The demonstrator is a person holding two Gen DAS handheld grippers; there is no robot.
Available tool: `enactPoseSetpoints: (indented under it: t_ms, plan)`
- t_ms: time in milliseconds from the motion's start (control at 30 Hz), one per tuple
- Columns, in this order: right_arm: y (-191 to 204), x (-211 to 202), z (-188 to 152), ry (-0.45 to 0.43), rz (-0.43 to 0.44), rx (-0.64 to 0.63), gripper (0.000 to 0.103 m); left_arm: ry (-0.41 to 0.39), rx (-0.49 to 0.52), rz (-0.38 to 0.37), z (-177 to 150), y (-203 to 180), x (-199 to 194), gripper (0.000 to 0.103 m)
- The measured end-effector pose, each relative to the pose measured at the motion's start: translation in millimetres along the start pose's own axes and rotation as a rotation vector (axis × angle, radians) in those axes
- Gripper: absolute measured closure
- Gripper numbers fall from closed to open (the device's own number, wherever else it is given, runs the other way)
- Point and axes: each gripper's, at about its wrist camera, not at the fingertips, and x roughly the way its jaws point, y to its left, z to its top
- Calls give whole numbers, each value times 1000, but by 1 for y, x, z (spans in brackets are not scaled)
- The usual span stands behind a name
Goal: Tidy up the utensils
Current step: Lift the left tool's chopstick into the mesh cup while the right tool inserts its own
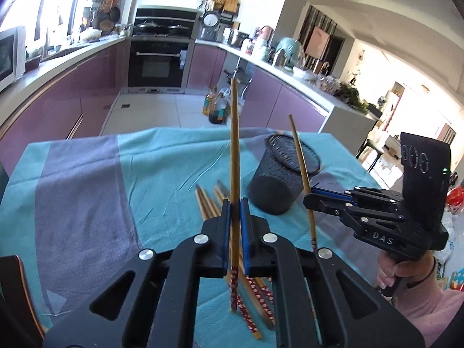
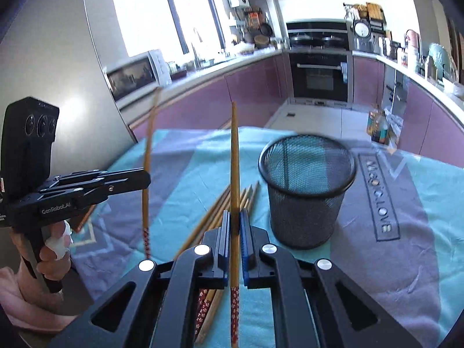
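Observation:
My left gripper (image 1: 235, 203) is shut on a wooden chopstick (image 1: 234, 150) with a red patterned end, held nearly upright above the table. My right gripper (image 2: 235, 216) is shut on a second such chopstick (image 2: 234, 159), also standing up. Each gripper appears in the other's view: the right one (image 1: 309, 197) at the right with its chopstick (image 1: 301, 162), the left one (image 2: 146, 178) at the left with its chopstick (image 2: 148, 150). Several more chopsticks (image 2: 220, 211) lie in a loose pile on the cloth below. A black mesh cup (image 2: 307, 188) stands upright and empty, right of the pile.
The table wears a teal and grey cloth (image 2: 406, 217). A hand in a pink sleeve (image 1: 406, 275) holds the right gripper's handle. Behind the table are purple kitchen cabinets (image 1: 72, 87), an oven (image 1: 158, 63) and bottles on the floor (image 1: 216, 107).

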Motion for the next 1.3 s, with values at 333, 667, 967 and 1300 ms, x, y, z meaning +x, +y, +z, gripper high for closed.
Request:
enactPoseSetpoints:
  t_ms: [333, 667, 967, 1300]
  plan:
    - [-9, -40, 32, -143, 18, -2, 97, -130, 37, -91, 35, -36, -51, 96]
    - [-20, -73, 74, -271, -18, -32, 97, -261, 84, -139, 94, -87, -66, 96]
    - [-37, -63, 88, -292, -99, -49, 97, -287, 79, -119, 118, -117, -31, 96]
    - [-49, -7, 75, -103, -110, -46, 97, -116, 84, -70, 80, -108, 55, 96]
